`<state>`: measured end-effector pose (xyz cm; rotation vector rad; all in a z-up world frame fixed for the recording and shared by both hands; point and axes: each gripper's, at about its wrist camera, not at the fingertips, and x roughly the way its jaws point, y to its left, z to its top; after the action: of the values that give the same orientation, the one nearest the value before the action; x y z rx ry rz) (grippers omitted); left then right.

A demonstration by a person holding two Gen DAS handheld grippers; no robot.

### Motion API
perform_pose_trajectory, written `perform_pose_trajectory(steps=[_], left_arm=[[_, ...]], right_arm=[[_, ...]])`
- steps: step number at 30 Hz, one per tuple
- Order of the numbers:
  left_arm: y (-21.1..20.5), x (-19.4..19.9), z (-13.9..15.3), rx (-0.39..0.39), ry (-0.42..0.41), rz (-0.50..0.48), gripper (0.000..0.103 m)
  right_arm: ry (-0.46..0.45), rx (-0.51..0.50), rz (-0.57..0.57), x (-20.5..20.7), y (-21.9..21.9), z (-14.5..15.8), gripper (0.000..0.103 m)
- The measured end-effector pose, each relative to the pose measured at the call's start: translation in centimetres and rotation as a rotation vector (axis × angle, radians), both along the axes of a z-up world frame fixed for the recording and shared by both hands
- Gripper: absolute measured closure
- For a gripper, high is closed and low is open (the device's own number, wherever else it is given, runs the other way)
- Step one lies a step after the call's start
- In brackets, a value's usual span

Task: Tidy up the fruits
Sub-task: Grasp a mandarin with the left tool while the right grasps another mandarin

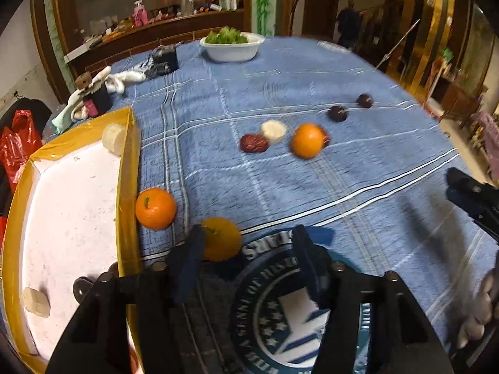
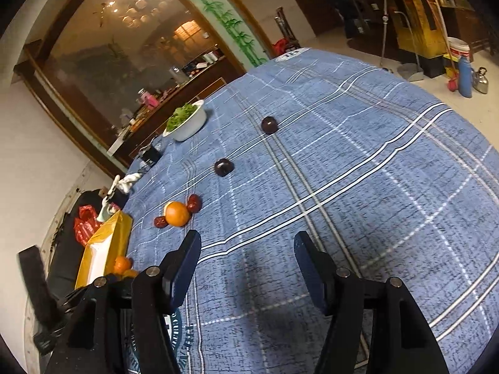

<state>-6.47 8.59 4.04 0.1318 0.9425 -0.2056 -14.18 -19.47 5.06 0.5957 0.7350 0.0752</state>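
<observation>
Pick step: left gripper (image 1: 246,246) fingers apart, nearest orange (image 1: 220,238) by the left finger, unclamped, near the tray (image 1: 129,168) wall. Right gripper (image 2: 248,260) apart, empty. Next: centre, clamp, lift into tray.

Left wrist view: tray (image 1: 128,168) at left on tablecloth (image 1: 358,162). Banana piece (image 1: 113,138) in tray's far corner, another (image 1: 36,301) at near end. Orange (image 1: 155,208) touching tray's outer wall; second orange (image 1: 223,239) just right, nearer camera. Mid-table cluster: date (image 1: 254,143), banana slice (image 1: 273,131), third orange (image 1: 307,141). Two plums (image 1: 337,113) behind, right. Bowl (image 1: 232,50) at far edge.
</observation>
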Motion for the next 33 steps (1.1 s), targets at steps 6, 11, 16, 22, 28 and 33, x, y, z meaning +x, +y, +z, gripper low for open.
perform_pose_trajectory(steps=[6, 11, 16, 22, 28, 33], left_arm=[[0.4, 1.8, -2.3, 0.072, 0.056, 0.051, 0.050], [1.7, 0.9, -1.5, 0.017, 0.034, 0.074, 0.071], [2.5, -1.2, 0.7, -0.091, 0.005, 0.071, 0.071], [1.5, -2.9, 1.8, -0.151, -0.040, 0.020, 0.071], [1.9, -3.7, 1.5, -0.220, -0.028, 0.006, 0.071], [3.2, -4.1, 1.6, -0.265, -0.022, 0.008, 0.071]], right_arm=[[0.022, 0.012, 0.026, 0.7, 0.9, -1.1, 0.036], [0.017, 0.009, 0.042, 0.5, 1.1, -1.1, 0.036], [0.016, -0.004, 0.060, 0.7, 1.5, -1.1, 0.036], [0.039, -0.016, 0.096, 1.3, 2.1, -0.7, 0.036], [0.051, 0.016, 0.238, 4.6, 4.4, 0.7, 0.036], [0.095, 0.073, 0.335, 9.4, 7.3, 0.1, 0.036]])
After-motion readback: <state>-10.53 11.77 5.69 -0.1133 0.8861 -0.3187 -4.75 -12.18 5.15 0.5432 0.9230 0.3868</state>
